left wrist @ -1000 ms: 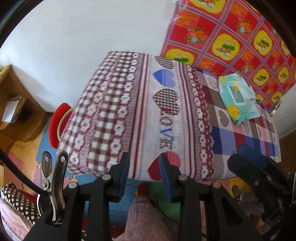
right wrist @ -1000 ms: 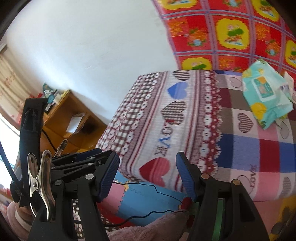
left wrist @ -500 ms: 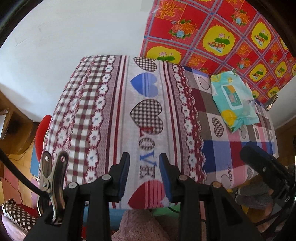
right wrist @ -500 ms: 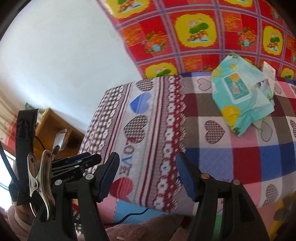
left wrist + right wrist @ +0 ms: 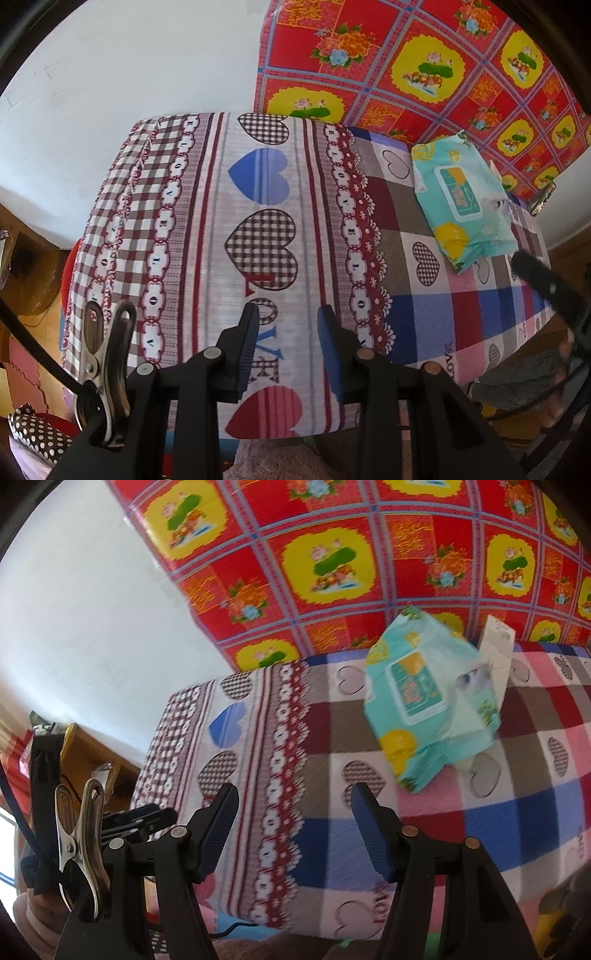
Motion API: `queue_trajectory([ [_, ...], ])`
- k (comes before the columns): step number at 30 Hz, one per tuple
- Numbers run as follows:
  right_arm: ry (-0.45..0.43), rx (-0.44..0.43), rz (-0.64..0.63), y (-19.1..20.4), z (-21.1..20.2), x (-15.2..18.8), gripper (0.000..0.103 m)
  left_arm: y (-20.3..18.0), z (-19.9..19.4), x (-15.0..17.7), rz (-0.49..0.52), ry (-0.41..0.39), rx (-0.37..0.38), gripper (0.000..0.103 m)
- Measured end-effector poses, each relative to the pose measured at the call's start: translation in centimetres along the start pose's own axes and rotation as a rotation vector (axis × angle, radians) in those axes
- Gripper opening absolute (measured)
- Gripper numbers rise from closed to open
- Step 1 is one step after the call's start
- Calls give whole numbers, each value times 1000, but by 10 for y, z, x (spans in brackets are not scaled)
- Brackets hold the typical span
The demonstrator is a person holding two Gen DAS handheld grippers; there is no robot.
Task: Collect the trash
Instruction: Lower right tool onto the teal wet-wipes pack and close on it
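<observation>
A teal wet-wipes pack [image 5: 461,195] lies on a table under a heart-patterned cloth [image 5: 258,229], toward its far right side. It also shows in the right wrist view [image 5: 428,701], with a small white carton [image 5: 496,653] standing just behind it. My left gripper [image 5: 286,350] is open and empty above the table's near edge, well left of the pack. My right gripper [image 5: 295,834] is open wide and empty, short of the pack and to its lower left.
A red and yellow floral sheet [image 5: 369,561] hangs on the wall behind the table. A wooden shelf unit [image 5: 88,760] stands at the left. Foam floor mats [image 5: 26,362] lie below the table. A small dark object [image 5: 541,197] lies at the table's far right.
Both grippers have risen and moved forward over the table, so the tabletop and wipes pack now look larger and closer. Both jaws stay open.
</observation>
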State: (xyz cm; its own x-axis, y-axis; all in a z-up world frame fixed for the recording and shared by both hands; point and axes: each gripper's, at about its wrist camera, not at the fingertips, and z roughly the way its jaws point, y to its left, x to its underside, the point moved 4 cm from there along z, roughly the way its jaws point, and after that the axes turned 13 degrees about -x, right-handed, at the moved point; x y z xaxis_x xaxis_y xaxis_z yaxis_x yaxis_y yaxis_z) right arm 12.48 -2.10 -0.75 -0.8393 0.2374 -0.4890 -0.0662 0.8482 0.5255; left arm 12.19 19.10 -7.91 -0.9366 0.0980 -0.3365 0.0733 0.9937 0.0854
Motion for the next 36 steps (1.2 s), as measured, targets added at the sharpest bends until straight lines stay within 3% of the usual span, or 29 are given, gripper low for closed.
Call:
queue_trajectory([
  [16, 6, 82, -97, -85, -11, -74, 65, -37, 2, 0, -133, 36, -38, 34],
  [28, 58, 166, -218, -126, 16, -114, 65, -37, -1, 5, -242, 41, -83, 34],
  [36, 130, 226, -254, -144, 47, -121, 65, -34, 2, 12, -274, 56, -93, 34],
])
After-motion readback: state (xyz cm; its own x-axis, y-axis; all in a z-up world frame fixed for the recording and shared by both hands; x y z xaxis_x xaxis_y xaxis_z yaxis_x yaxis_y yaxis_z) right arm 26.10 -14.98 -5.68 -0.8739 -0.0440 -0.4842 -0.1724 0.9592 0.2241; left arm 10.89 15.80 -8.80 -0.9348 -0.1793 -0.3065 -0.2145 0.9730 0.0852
